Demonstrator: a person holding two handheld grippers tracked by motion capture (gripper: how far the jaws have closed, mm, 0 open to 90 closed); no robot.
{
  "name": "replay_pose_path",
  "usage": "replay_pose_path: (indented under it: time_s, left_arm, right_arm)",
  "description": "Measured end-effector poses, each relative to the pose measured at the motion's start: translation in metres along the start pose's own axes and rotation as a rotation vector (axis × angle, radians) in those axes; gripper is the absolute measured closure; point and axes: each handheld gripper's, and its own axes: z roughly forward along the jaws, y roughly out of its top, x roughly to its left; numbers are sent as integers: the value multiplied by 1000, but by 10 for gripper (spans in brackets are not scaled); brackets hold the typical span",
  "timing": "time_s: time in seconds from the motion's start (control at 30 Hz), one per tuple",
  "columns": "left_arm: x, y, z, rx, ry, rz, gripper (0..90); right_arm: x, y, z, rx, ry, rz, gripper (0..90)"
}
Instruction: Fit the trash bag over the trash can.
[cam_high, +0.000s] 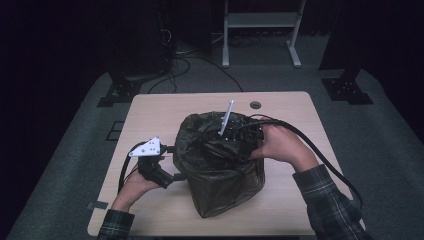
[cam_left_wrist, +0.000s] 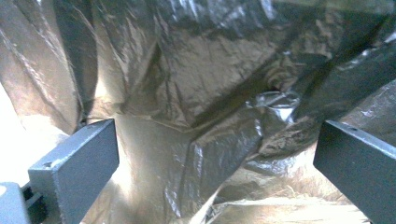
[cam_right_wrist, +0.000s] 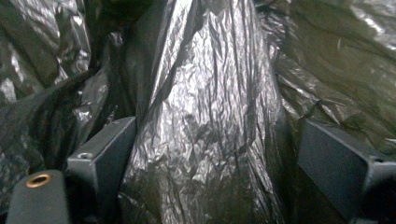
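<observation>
Two tools were seen at a dark plastic bag (cam_high: 220, 170) standing in the centre of the counter (cam_high: 150, 112). The left tool (cam_high: 176, 162) was held against the bag's left side, jaws apart with crinkled film between them. The right tool (cam_high: 239, 150) was sunk into the bag's open top, jaws wide around a fold of film (cam_right_wrist: 210, 140), not clamped.

Dark lab: lone table (cam_high: 165, 107), metal stand (cam_high: 262, 30), floor cables (cam_high: 185, 62).
</observation>
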Motion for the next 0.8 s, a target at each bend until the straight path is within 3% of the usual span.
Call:
replay_pose_path:
  time_s: [0.07,0.23,0.47,0.63,0.8]
  left_arm:
    - [0,0,0,3,0,1,0]
    - [0,1,0,0,0,-1,0]
    - [0,1,2,0,-8,1,0]
    - [0,3,2,-6,-14,4,0]
    - [0,3,1,-7,-15,8,0]
  right_arm:
    - [0,1,-1,-6,-5,-4,108]
    - [-1,6,-13,-121,-2,14,104]
    - [-7,29,-14,-214,15,36,101]
    - [-13,47,-5,-237,11,47,100]
    - [-22,61,8,-218,-2,61,100]
